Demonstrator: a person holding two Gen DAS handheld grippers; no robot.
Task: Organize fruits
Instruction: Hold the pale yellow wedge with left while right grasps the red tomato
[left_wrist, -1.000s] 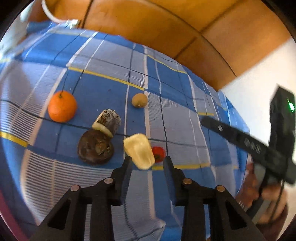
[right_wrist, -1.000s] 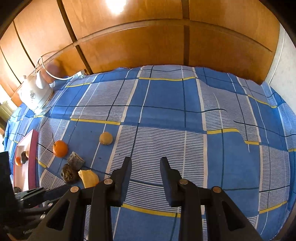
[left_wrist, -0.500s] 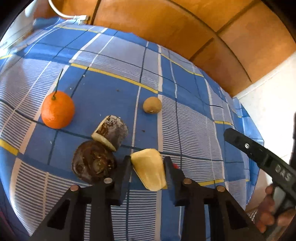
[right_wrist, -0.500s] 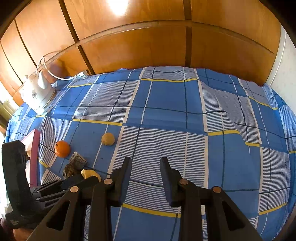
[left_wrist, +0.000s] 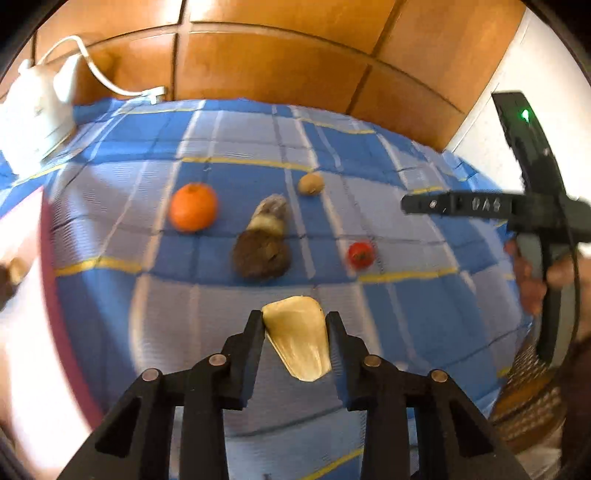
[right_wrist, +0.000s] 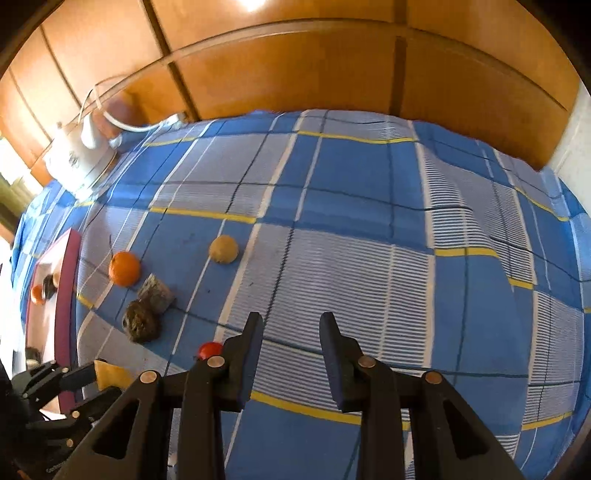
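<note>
The left wrist view shows the left gripper (left_wrist: 295, 325) clamped on a pale yellow fruit wedge (left_wrist: 297, 339), its two black jaws pressing the smooth, tapered piece from either side and holding it clear of the blue checked cloth (left_wrist: 369, 155). The right wrist view sees that same wedge only as a small yellow corner (right_wrist: 110, 373) at its lower left, but it alone shows the inside of the pink-rimmed tray (right_wrist: 66, 280) on the left, where a few small fruits already lie. The left view gives only a blurred pink edge (left_wrist: 48, 258) of it.

On the cloth sit a round orange (left_wrist: 193, 211), a rough grey-brown cut piece with a pale face (left_wrist: 269, 218), a dark, wrinkled brown lump (left_wrist: 260, 258) touching it on the near side, a small tan ball (left_wrist: 311, 183) farther off, and a small red fruit (left_wrist: 361, 254) to the right. A white iron (left_wrist: 33, 122) with its cord stands at the far left against the wooden panels (left_wrist: 280, 62).

The right gripper (right_wrist: 291, 332) hangs over the striped cloth with its jaws set narrowly apart and nothing between them.

A second ago the wedge lay on the cloth among the other fruits, hiding most of the red one; now it is lifted, the red fruit is fully exposed, and the left view has swung left to bring in the iron and tray. The right view is nearly unchanged.
</note>
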